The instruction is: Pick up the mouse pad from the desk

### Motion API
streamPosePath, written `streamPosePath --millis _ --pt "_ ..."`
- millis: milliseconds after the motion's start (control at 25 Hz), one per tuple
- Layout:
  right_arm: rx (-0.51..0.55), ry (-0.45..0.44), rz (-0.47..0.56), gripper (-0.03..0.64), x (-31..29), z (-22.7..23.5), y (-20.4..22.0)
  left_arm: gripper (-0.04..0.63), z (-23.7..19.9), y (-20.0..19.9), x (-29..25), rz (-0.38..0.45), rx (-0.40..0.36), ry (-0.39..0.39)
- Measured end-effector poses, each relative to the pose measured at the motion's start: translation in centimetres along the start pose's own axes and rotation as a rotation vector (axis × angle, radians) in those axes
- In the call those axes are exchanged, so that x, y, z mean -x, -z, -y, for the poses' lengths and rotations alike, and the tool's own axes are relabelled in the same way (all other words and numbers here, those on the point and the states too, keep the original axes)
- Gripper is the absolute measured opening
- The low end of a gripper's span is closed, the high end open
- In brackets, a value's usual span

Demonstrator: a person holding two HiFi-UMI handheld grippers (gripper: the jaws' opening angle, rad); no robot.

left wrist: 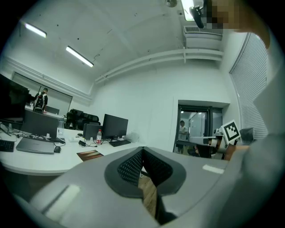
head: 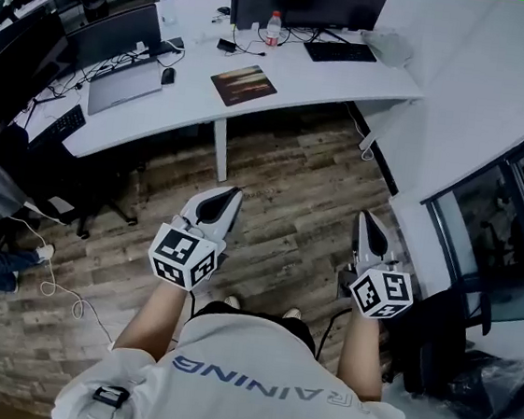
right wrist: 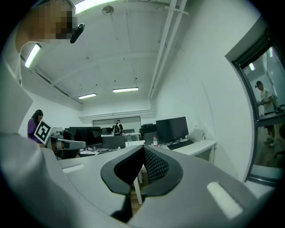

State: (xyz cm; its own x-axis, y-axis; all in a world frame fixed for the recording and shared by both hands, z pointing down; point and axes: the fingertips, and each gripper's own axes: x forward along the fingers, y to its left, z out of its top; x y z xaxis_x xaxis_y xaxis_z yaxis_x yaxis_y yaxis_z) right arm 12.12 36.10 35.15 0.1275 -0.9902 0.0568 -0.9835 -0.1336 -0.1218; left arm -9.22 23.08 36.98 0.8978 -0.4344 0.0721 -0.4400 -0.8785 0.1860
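Mouse pad flat on the white desk, well apart from both grippers.

Along the desk from the left stand a laptop, a mouse, the brown pad, a bottle and a keyboard. Nearer, over the wooden floor, the left gripper and the right gripper are held level, each with its jaws pressed together on nothing.
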Motion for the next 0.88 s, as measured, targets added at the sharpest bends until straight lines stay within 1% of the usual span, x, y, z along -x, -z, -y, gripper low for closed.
streamPosePath --millis 200,360,600,880 --pt "0.004 -0.012 -0.007 0.014 -1.6 -1.1 0.0 0.002 -1.5 -0.1 0.6 0.004 0.006 -0.011" --pt "0.023 -0.039 -0.032 0.014 -3.1 -2.0 0.4 0.002 -2.9 0.1 0.6 0.004 0.021 -0.032" --pt "0.033 -0.065 -0.07 0.014 -6.2 -1.9 0.9 0.002 -4.7 0.2 -0.1 0.001 0.033 -0.066" --pt "0.027 -0.178 -0.097 0.014 -13.4 -2.6 1.5 0.001 -8.5 -0.8 -1.2 0.008 0.022 -0.164"
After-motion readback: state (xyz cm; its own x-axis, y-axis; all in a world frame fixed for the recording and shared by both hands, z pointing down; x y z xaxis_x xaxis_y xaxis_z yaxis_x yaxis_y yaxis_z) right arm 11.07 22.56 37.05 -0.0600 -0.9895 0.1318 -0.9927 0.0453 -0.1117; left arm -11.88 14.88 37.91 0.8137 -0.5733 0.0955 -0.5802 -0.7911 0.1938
